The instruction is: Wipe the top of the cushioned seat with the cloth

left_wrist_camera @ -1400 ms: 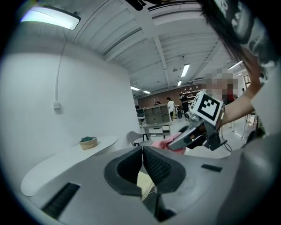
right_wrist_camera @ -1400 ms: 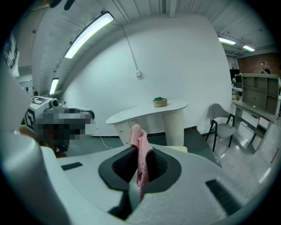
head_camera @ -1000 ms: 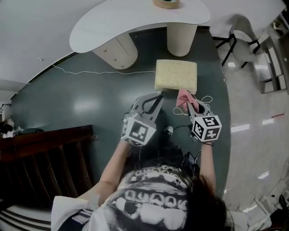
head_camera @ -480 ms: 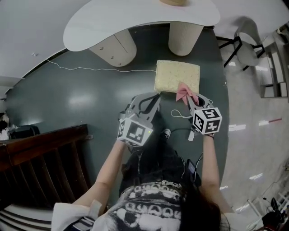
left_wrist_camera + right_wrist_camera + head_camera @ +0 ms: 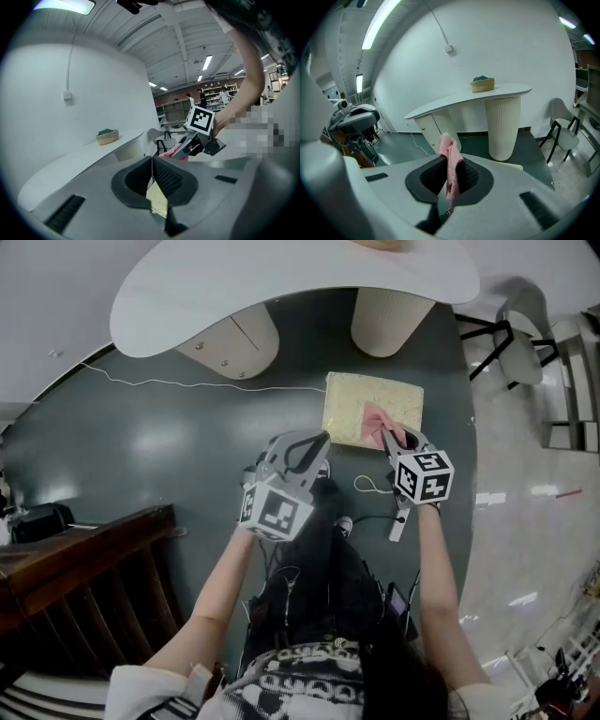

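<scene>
The cushioned seat (image 5: 352,407) is a pale yellow square pad on the dark green floor, just below the white table. A pink cloth (image 5: 379,418) lies over its near right part, and my right gripper (image 5: 394,437) is shut on it. In the right gripper view the pink cloth (image 5: 450,166) hangs pinched between the dark pads. My left gripper (image 5: 319,440) hovers at the seat's near left corner, shut with nothing in it. The left gripper view shows a sliver of the seat (image 5: 157,201) below the closed jaws, with the right gripper (image 5: 180,151) and cloth beyond.
A white curved table (image 5: 187,296) on two ribbed cream legs (image 5: 389,320) stands just past the seat. A white cable (image 5: 187,385) runs across the floor. A chair (image 5: 516,334) stands at the right. Dark wooden furniture (image 5: 84,568) fills the lower left. A bowl (image 5: 482,84) sits on the table.
Both grippers moved forward toward the seat. The pink cloth went from beside the seat's near edge onto its top. The head camera also shifted forward.
</scene>
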`<state>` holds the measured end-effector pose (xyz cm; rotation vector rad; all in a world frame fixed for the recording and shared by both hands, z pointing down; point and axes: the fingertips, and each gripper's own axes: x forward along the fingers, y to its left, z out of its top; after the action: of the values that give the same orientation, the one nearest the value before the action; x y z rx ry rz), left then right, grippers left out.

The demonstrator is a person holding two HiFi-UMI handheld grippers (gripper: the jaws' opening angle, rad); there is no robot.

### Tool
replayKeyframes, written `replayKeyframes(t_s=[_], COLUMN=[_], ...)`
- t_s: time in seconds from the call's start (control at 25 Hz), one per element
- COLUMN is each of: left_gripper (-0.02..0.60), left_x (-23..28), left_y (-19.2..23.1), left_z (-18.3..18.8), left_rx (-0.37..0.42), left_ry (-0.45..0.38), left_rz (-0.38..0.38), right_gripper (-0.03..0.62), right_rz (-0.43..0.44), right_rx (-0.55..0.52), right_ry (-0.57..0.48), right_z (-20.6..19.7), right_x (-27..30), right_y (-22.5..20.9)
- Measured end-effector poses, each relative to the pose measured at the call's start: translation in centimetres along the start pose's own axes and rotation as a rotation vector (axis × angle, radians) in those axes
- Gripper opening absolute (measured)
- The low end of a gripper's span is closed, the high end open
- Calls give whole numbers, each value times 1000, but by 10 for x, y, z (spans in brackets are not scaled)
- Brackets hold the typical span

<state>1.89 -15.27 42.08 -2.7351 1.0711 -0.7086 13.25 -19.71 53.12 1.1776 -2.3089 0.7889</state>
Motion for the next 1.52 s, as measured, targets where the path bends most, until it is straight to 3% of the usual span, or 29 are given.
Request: replayKeyframes(t_s=[0.36, 0.84, 1.36, 1.52], left_gripper=[8, 8, 8, 8], left_x=[52, 97, 111, 119], left_y=[34, 59, 56, 62], left_z=[-39, -104, -163, -168], left_rx=[28, 12, -18, -25], left_ry=[-21, -55, 6, 12], left_rz=[-34, -14, -29, -28], right_gripper=[14, 14, 14, 14], right_rz=[-8, -21, -18, -57], right_rx=[93, 51, 89, 67], right_ry=[40, 162, 287, 329], right_z=[-11, -56, -111, -119], right_x=[95, 209, 309, 321], right_y=[-38, -73, -93, -110])
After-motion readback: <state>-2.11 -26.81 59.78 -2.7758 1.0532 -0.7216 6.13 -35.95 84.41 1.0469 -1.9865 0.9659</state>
